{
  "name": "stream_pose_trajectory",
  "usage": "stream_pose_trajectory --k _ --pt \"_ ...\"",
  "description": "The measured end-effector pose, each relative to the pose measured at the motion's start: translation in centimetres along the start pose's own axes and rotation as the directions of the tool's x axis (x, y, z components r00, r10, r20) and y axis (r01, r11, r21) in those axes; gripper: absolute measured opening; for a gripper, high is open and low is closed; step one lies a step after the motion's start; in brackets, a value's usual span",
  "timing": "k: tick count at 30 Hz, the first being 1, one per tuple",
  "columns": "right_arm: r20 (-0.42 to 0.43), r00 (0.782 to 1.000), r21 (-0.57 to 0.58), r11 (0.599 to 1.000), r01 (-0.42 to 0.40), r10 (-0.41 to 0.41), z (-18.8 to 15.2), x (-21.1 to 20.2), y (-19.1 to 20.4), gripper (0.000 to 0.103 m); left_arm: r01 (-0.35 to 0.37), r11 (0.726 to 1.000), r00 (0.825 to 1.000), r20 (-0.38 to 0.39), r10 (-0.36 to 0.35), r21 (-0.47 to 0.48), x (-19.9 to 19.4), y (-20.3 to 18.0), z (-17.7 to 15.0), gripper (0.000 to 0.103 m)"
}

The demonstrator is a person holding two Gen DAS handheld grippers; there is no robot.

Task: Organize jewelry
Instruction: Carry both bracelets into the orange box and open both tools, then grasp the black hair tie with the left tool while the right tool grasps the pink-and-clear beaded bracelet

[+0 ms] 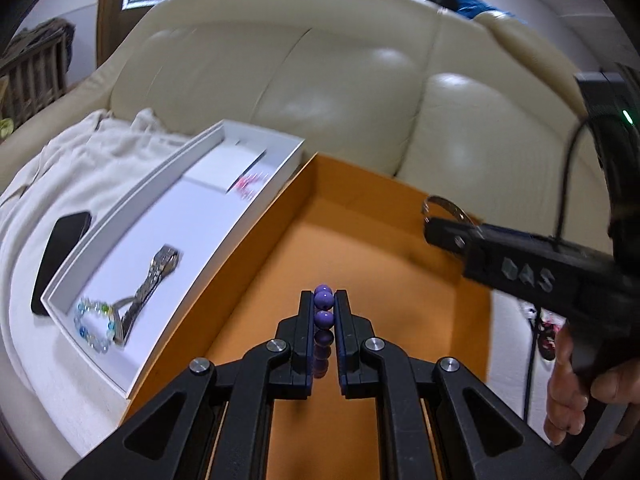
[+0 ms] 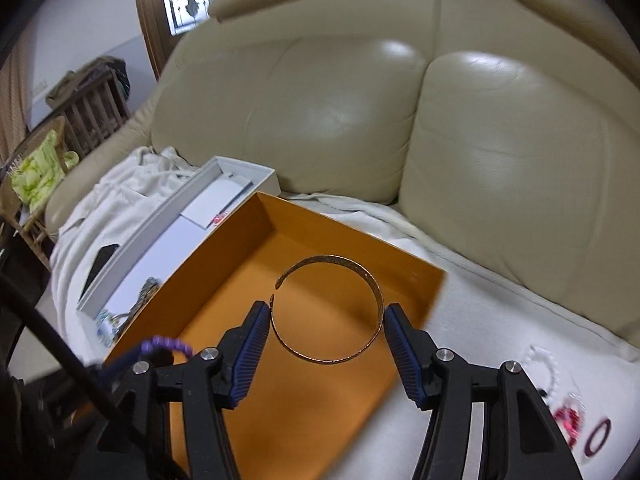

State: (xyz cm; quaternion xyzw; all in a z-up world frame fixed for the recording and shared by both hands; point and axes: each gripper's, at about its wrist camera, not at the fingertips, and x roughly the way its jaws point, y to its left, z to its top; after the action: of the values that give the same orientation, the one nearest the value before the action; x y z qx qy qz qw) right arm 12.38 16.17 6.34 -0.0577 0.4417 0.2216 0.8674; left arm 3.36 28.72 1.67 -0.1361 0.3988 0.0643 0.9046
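Observation:
My left gripper (image 1: 323, 300) is shut on a purple bead bracelet (image 1: 323, 301) and holds it over the orange box (image 1: 360, 216). My right gripper (image 2: 327, 314) is shut on a gold cuff bangle (image 2: 370, 276), gripped across its width above the same orange box (image 2: 248, 300). The bangle and right gripper also show in the left wrist view (image 1: 444, 204). The purple bracelet shows at the lower left of the right wrist view (image 2: 168, 345). A white box (image 1: 200, 216) to the left holds a metal watch (image 1: 158, 270), a pale blue bead bracelet (image 1: 94, 326) and a pink item (image 1: 250, 182).
Both boxes lie on a white cloth (image 2: 480, 312) on a cream leather sofa (image 2: 500, 128). A black phone (image 1: 60, 256) lies left of the white box. A clear bead bracelet (image 2: 546, 364), red beads (image 2: 570, 420) and a dark ring (image 2: 598, 440) lie on the cloth at right.

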Motion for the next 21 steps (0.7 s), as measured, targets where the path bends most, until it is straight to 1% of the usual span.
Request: stream_pose_trajectory --k 3,5,6,7,8,9,10,11,12,13,16,18,19,21 --pt "-0.062 0.998 0.027 1.0 -0.001 0.003 0.5 2.1 0.1 0.063 -0.035 0.999 0.999 -0.028 0.036 0.008 1.0 -0.2 0.0 0.01" --pt "-0.079 0.997 0.041 0.999 0.008 -0.004 0.4 3.0 0.0 0.065 -0.068 0.998 0.997 -0.038 0.068 0.013 1.2 -0.4 0.0 0.01" --pt "-0.085 0.996 0.044 0.999 0.01 -0.007 0.3 3.3 -0.1 0.065 -0.08 0.997 0.996 -0.042 0.08 0.011 1.3 -0.4 0.0 0.013" --pt "-0.084 0.996 0.05 0.999 0.01 -0.006 0.2 3.3 -0.3 0.065 -0.087 0.996 0.995 -0.045 0.087 0.008 1.4 -0.3 0.1 0.019" --pt "-0.077 0.997 0.062 0.998 0.007 -0.002 0.1 3.1 -0.6 0.065 -0.092 0.996 0.995 -0.042 0.092 0.006 1.2 -0.3 0.1 0.022" --pt "-0.065 0.998 0.082 0.997 -0.009 0.014 -0.1 2.7 -0.9 0.065 -0.1 0.995 0.994 -0.032 0.1 0.006 1.0 -0.4 0.0 0.031" --pt "-0.051 0.998 0.097 0.995 -0.027 0.032 -0.3 2.3 -1.3 0.065 -0.112 0.994 0.993 -0.018 0.112 0.006 0.7 -0.5 0.0 0.043" --pt "-0.03 0.999 0.111 0.993 -0.038 0.041 -0.4 1.8 -1.6 0.065 -0.129 0.992 0.992 0.001 0.129 0.004 0.5 -0.6 0.1 0.049" --pt "-0.004 0.999 0.12 0.992 -0.043 0.044 -0.6 0.9 -2.0 0.065 -0.143 0.99 0.989 0.025 0.143 0.0 0.0 -0.8 0.2 0.056" --pt "0.021 0.999 0.129 0.991 -0.047 0.044 -0.8 -0.1 -2.6 0.065 -0.147 0.989 0.988 0.051 0.147 -0.007 -0.5 -1.1 0.3 0.061" --pt "0.088 0.995 0.161 0.986 -0.051 0.037 -1.8 -3.3 -4.7 0.065 -0.108 0.994 0.987 0.121 0.109 -0.015 -2.0 -2.3 0.3 0.067" --pt "0.13 0.991 0.174 0.984 -0.039 0.016 -2.8 -6.1 -6.5 0.065 -0.055 0.998 0.984 0.171 0.056 -0.008 -3.1 -3.4 0.2 0.07" --pt "0.156 0.988 0.187 0.982 -0.03 0.001 -3.6 -7.7 -7.7 0.065 -0.02 1.0 0.979 0.201 0.02 -0.002 -3.8 -4.0 0.0 0.072" --pt "0.209 0.978 0.237 0.971 -0.042 -0.009 -5.5 -11.2 -11.1 0.065 0.055 0.998 0.963 0.264 -0.057 0.017 -5.4 -5.5 -0.5 0.075"
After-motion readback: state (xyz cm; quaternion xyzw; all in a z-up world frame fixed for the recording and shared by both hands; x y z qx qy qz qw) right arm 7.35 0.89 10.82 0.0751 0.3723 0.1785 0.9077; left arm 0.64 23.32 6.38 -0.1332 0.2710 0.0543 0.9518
